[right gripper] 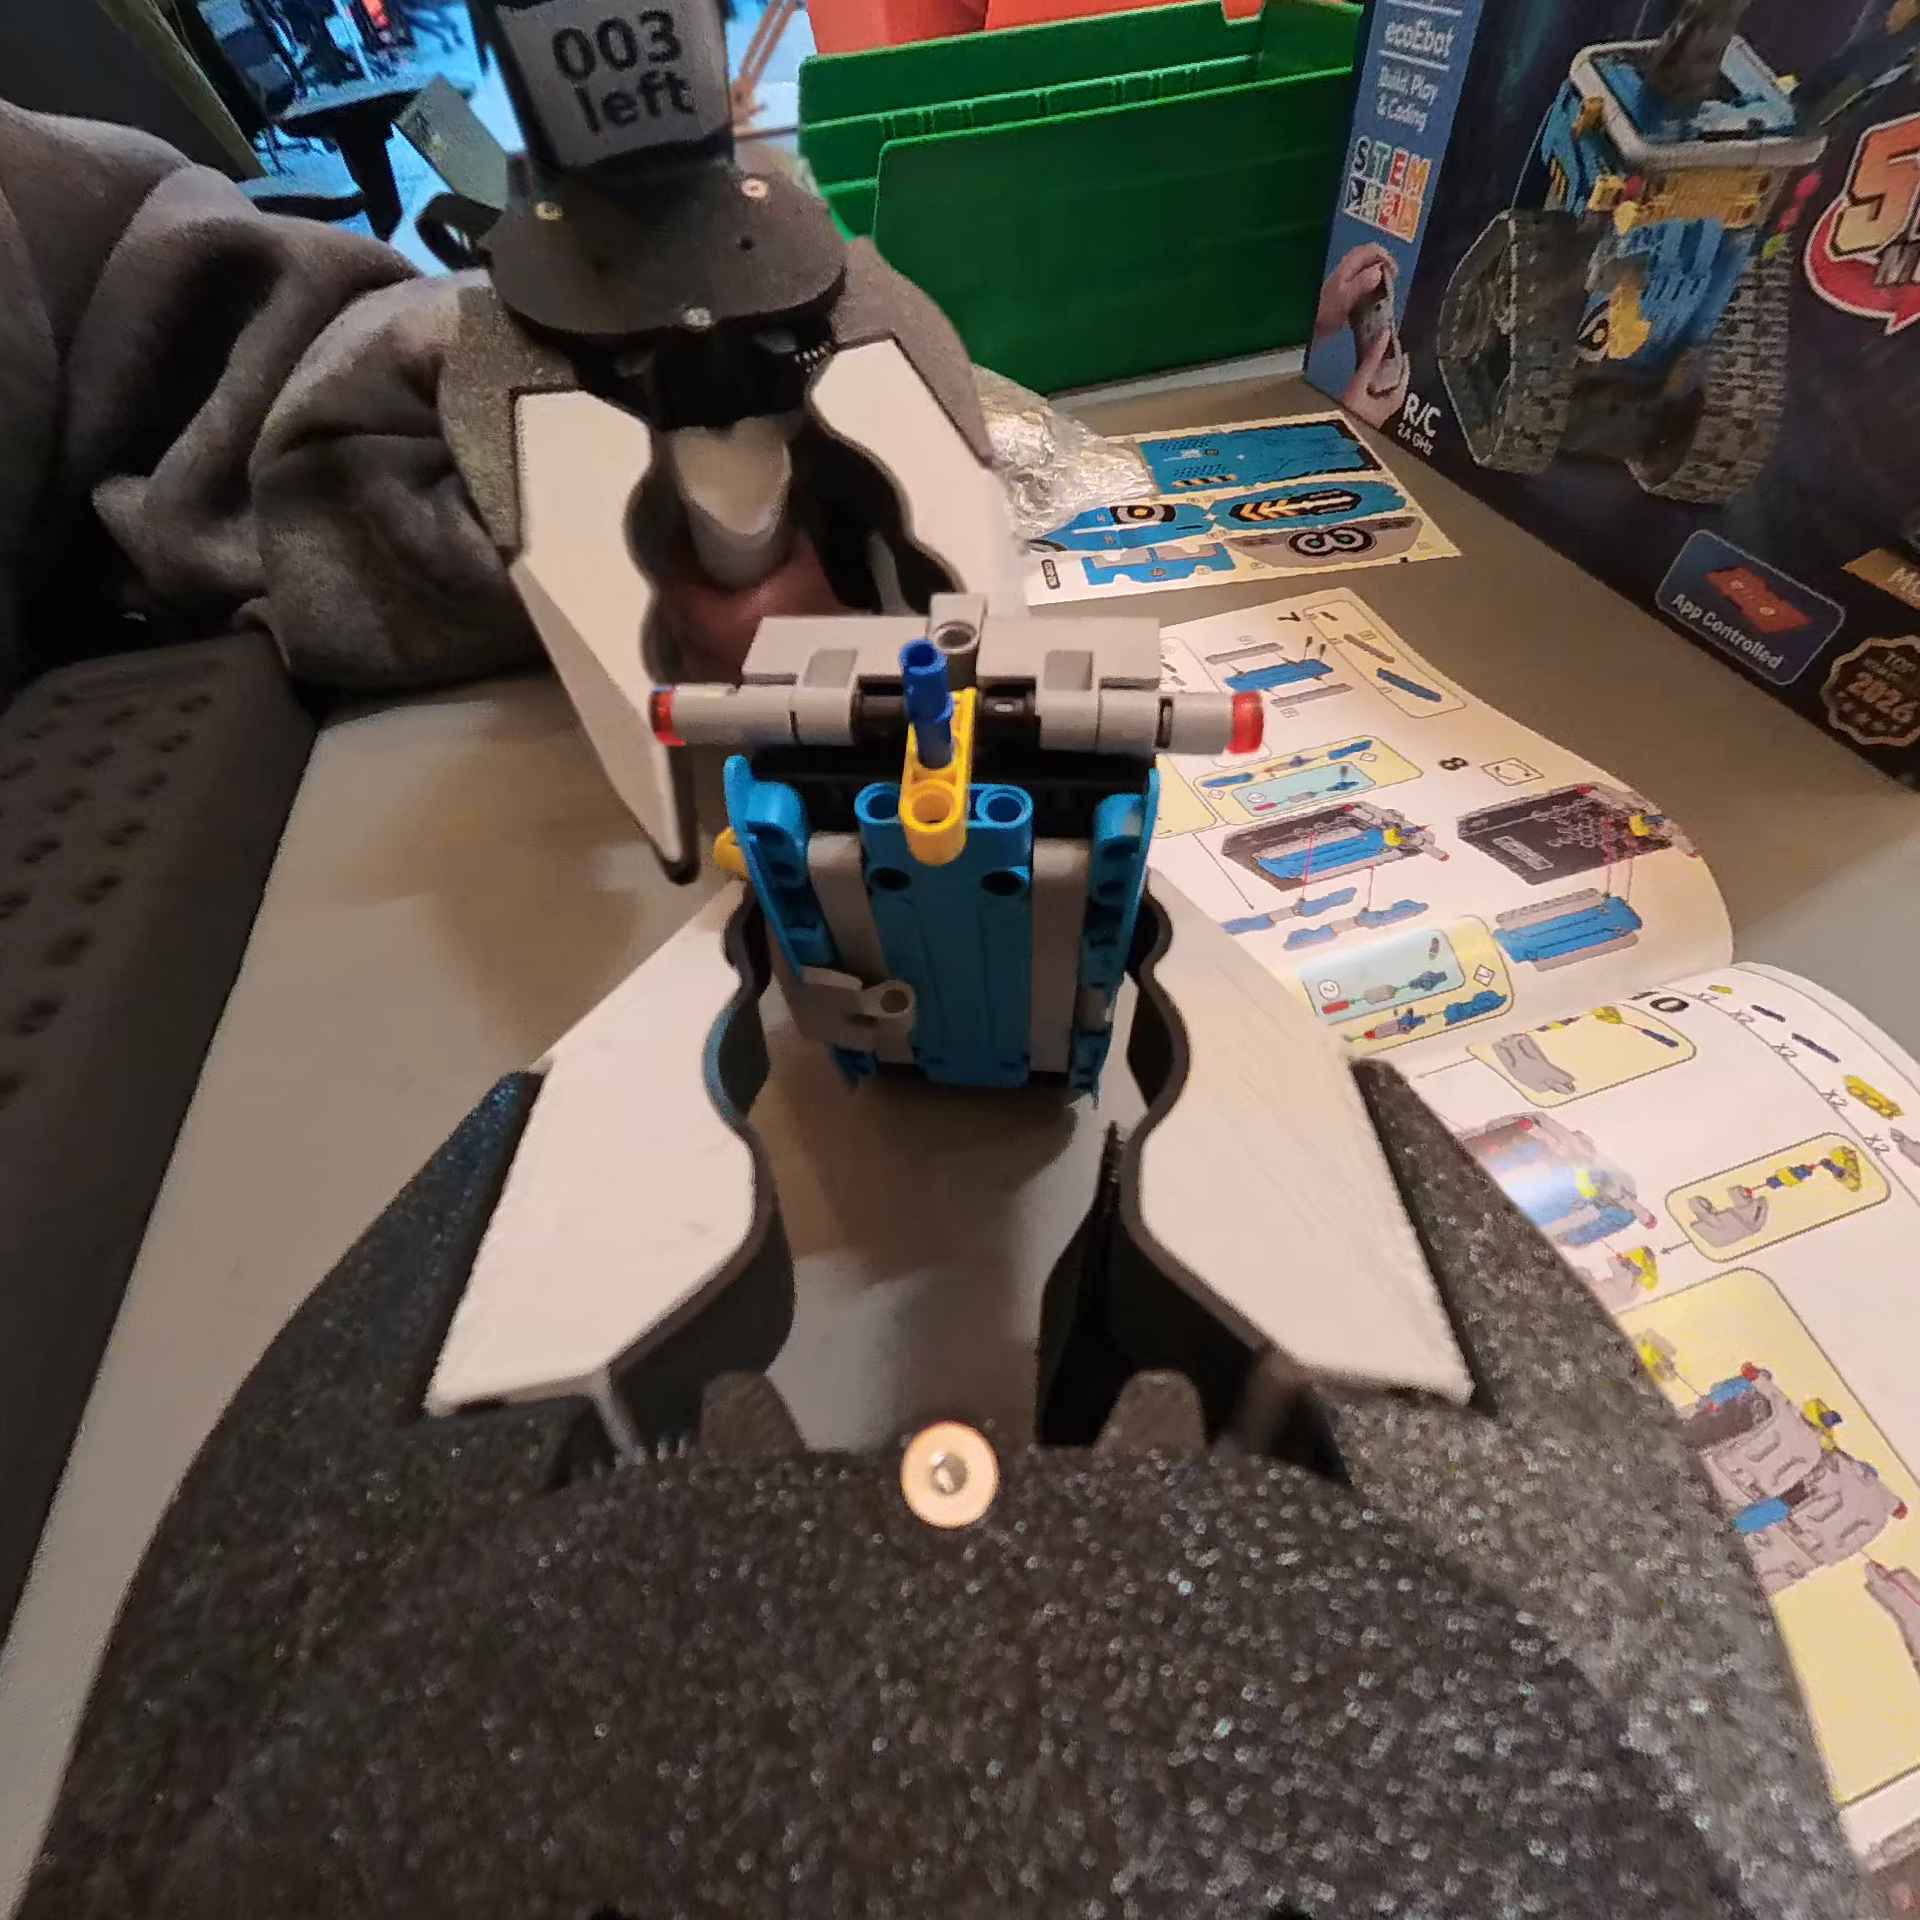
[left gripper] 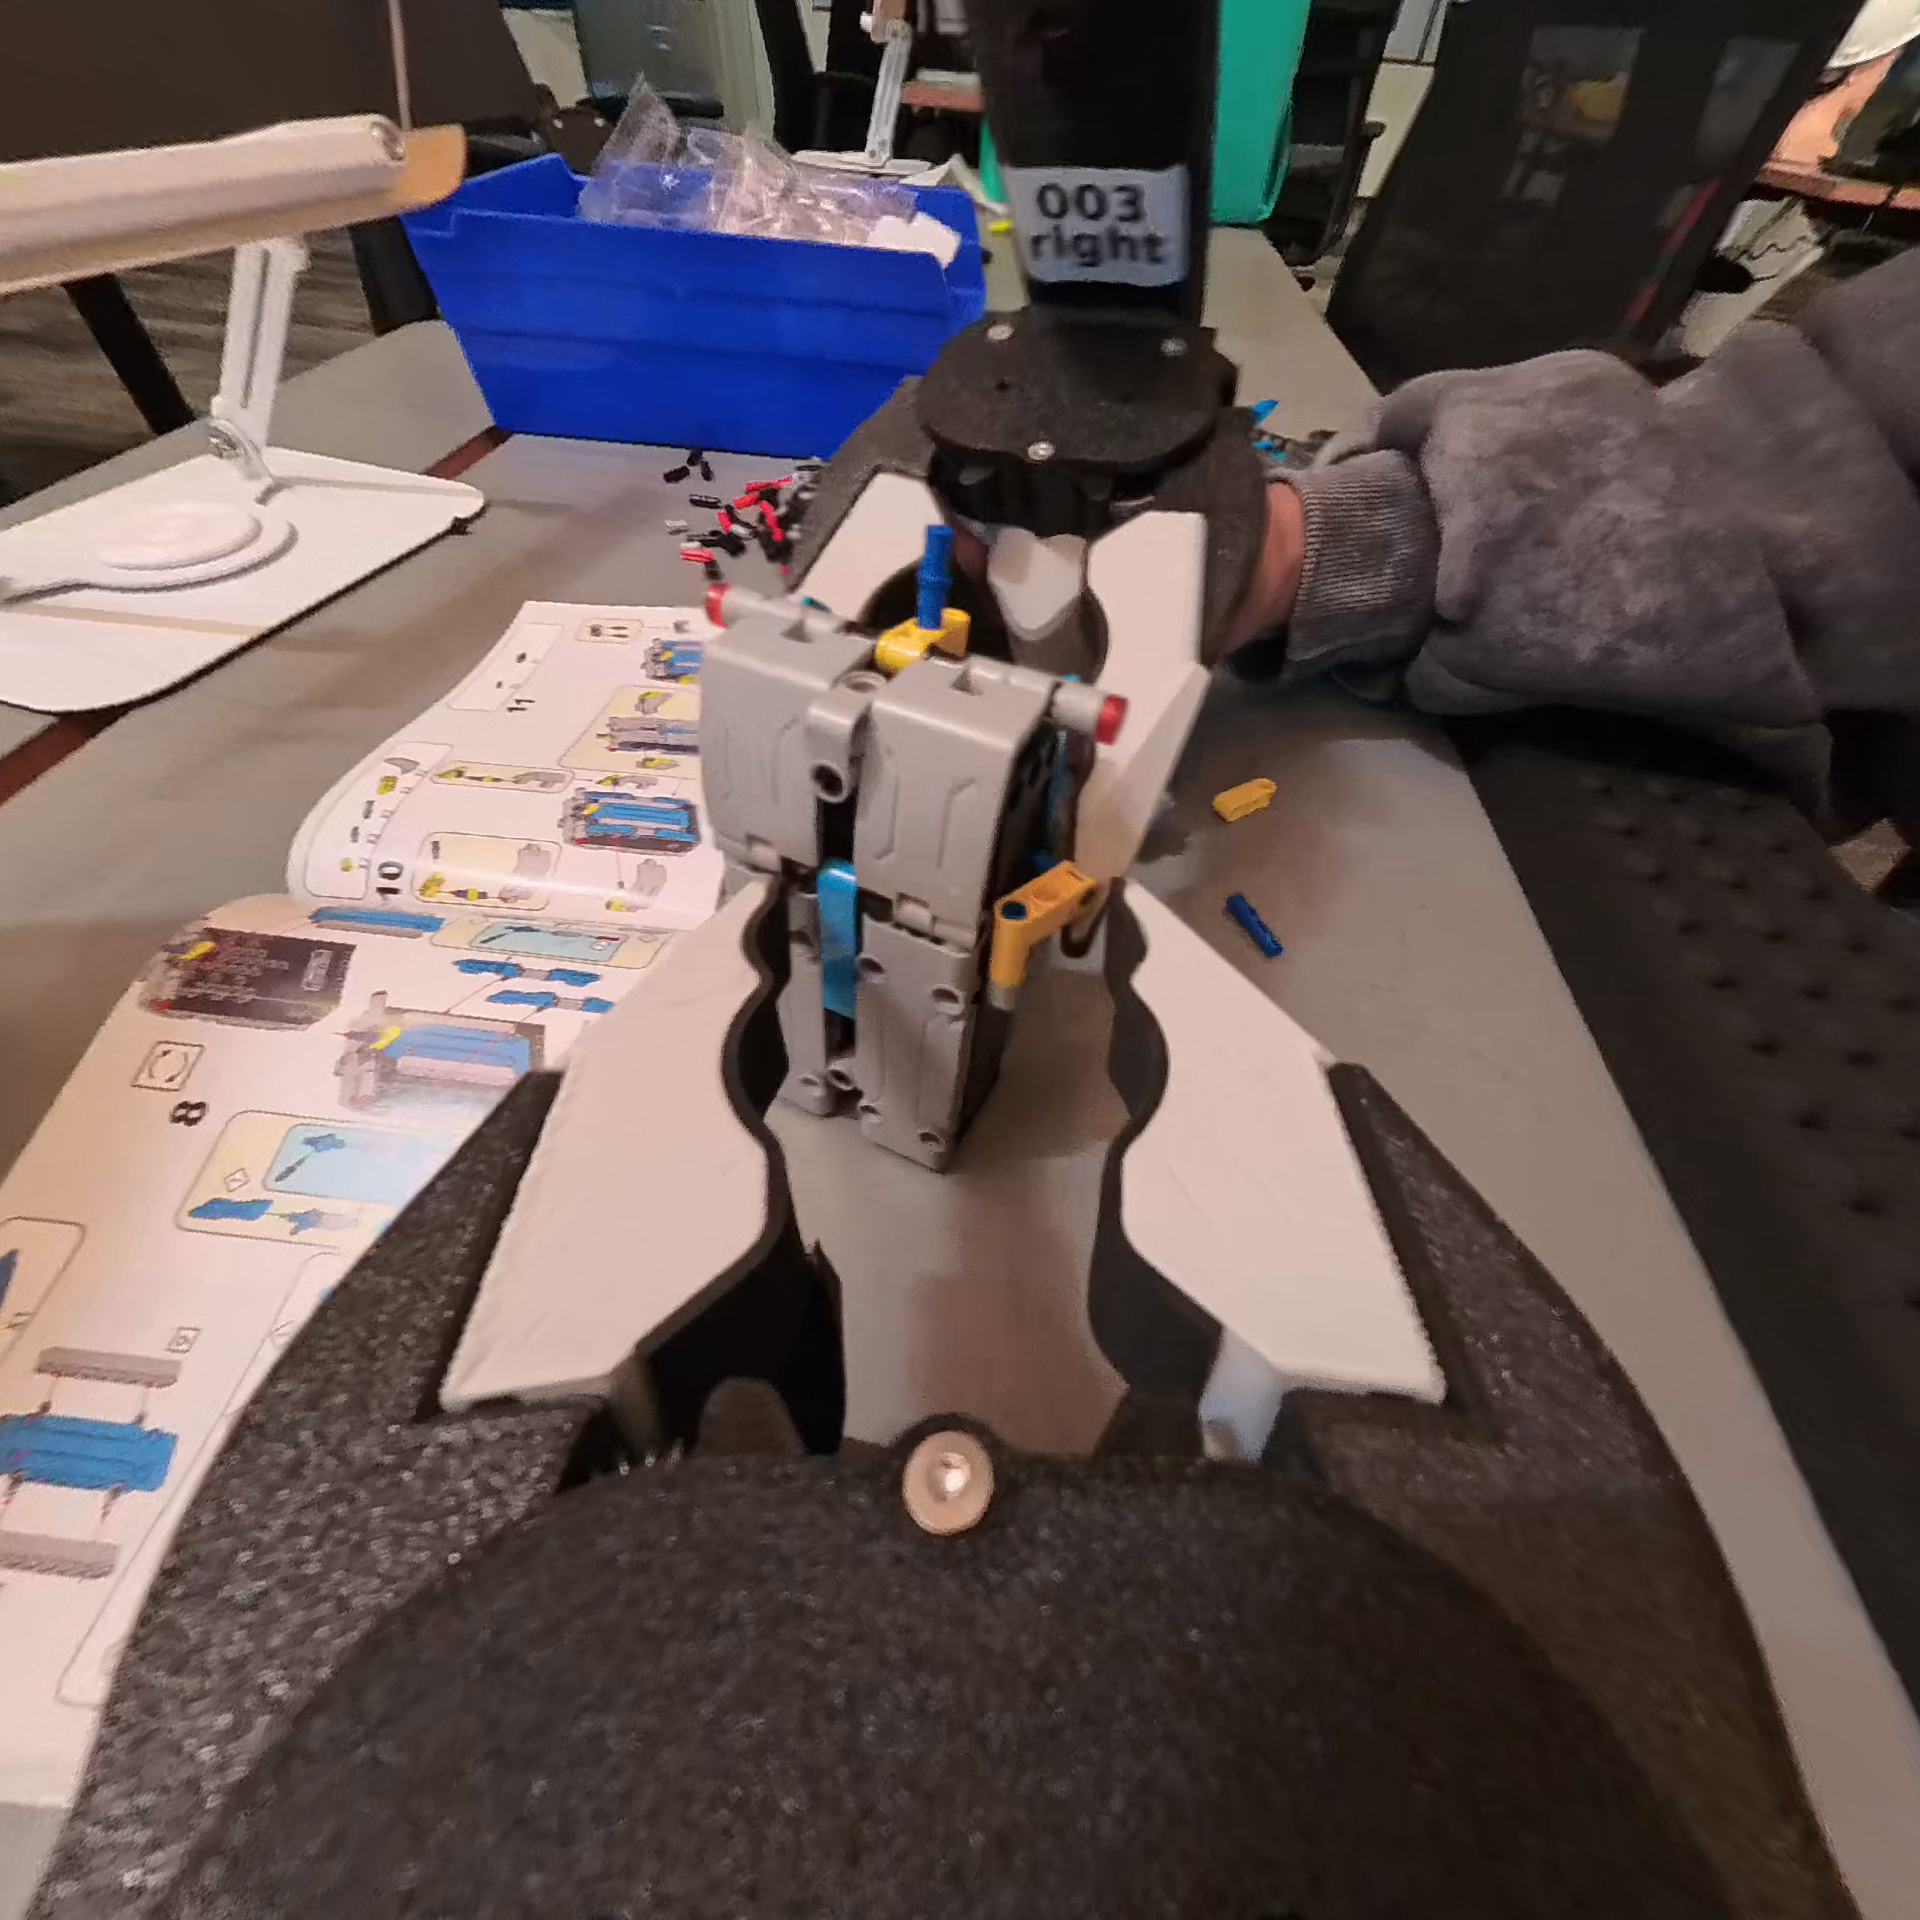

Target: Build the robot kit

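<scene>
Two hand-held grippers, facing each other.
Left gripper (left gripper: pixel 940 904) and right gripper (right gripper: pixel 940 935): fingers part-spread, each pair closed on one shared piece.

- Grey table (left gripper: pixel 1351 1091) serves as the work surface.
- White desk lamp (left gripper: pixel 208 312) stands at the table's far left.
- Dark chairs (right gripper: pixel 353 125) occupy the dim room behind.
</scene>
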A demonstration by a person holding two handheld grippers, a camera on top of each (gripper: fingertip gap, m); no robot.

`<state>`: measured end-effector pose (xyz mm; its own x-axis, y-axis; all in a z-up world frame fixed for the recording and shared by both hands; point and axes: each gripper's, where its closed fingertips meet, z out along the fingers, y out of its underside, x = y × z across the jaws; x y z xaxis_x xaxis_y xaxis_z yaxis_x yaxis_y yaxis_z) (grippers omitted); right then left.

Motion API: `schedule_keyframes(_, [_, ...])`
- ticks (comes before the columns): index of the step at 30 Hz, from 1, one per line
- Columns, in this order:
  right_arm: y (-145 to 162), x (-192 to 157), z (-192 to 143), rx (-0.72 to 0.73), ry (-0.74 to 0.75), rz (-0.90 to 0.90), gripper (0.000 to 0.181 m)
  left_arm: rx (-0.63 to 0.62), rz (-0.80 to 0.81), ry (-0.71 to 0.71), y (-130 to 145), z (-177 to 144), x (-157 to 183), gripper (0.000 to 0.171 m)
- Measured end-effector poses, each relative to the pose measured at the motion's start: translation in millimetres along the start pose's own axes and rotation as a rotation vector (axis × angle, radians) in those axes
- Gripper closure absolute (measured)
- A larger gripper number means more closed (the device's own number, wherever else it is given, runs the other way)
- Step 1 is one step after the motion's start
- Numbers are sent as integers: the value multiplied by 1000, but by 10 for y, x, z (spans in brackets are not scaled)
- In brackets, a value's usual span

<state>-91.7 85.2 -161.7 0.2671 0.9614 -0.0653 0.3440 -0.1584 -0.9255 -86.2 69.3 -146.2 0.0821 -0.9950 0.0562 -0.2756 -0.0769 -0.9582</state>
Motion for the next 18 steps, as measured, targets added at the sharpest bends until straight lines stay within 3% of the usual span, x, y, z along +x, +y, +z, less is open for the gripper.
schedule_keyframes(18, [46, 21, 55, -94, 149, -41, 107, -10, 18, -31, 18, 9, -30, 112])
